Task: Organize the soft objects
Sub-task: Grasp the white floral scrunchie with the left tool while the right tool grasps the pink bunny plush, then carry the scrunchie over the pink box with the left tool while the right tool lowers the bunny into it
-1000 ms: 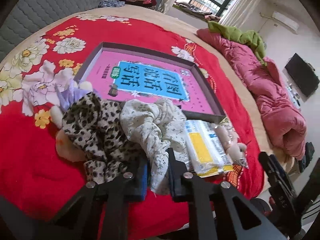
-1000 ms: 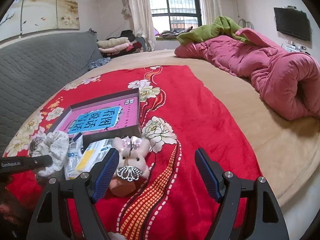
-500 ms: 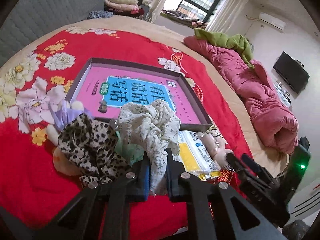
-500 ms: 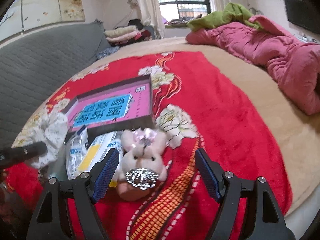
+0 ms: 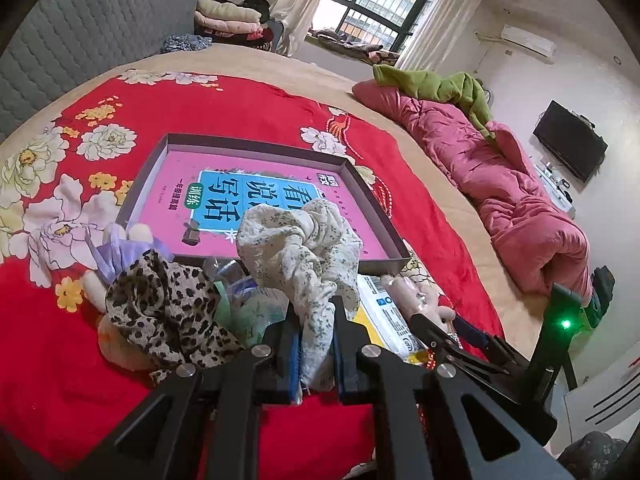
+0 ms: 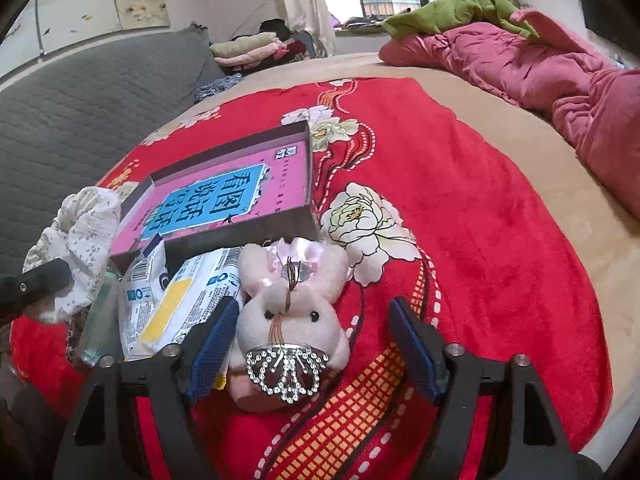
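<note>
Left gripper (image 5: 316, 344) clamped on cream floral scrunchie (image 5: 298, 248), crumpled, lifted over shallow box (image 5: 376, 216). Right gripper (image 6: 310, 344) wide apart around pink plush bunny (image 6: 290, 304), lying on red blanket (image 6: 460, 216).

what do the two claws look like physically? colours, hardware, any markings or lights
Both are matte black angular frames. The left claw and the right claw each have two fingers lined with blue textured pads, with round silver bolt heads on the finger links. The left wrist view also shows the right claw's body from the side, carrying a lit green LED. No cables, lettering or sleeves visible.
</note>
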Action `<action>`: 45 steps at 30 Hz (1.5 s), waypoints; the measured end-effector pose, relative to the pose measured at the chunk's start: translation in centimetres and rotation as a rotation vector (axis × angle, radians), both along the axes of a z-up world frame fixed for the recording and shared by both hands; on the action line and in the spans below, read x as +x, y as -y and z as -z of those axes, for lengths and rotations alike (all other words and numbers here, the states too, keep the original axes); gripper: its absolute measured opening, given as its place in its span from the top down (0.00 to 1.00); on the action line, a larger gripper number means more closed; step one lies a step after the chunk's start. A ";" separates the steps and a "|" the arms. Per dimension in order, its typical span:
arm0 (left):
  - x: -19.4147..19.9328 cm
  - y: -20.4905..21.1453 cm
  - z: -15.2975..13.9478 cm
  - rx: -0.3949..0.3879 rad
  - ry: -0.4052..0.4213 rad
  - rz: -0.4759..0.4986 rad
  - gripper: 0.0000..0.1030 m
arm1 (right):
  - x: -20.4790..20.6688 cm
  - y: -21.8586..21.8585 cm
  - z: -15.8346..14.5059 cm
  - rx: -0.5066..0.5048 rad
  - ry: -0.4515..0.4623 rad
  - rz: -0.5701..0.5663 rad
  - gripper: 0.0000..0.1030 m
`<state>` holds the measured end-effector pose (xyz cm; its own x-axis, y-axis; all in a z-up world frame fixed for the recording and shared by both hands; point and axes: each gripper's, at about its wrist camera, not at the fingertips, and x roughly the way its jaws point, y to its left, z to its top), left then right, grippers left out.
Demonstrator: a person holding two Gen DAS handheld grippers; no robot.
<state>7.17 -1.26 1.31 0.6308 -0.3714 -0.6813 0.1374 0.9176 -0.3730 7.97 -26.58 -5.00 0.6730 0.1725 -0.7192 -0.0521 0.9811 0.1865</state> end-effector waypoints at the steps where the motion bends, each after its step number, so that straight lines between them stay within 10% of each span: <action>1: 0.0 0.0 0.0 0.000 0.003 0.000 0.88 | 0.1 0.0 0.0 0.006 0.002 -0.006 0.35; 10: 0.3 -0.6 -0.1 -0.002 0.017 -0.014 0.88 | 0.2 -0.4 -0.2 0.025 0.020 -0.052 0.57; 45: 1.1 -4.2 -2.7 0.026 0.100 -0.110 0.88 | 0.2 -4.2 -8.1 -0.063 0.275 -0.083 0.60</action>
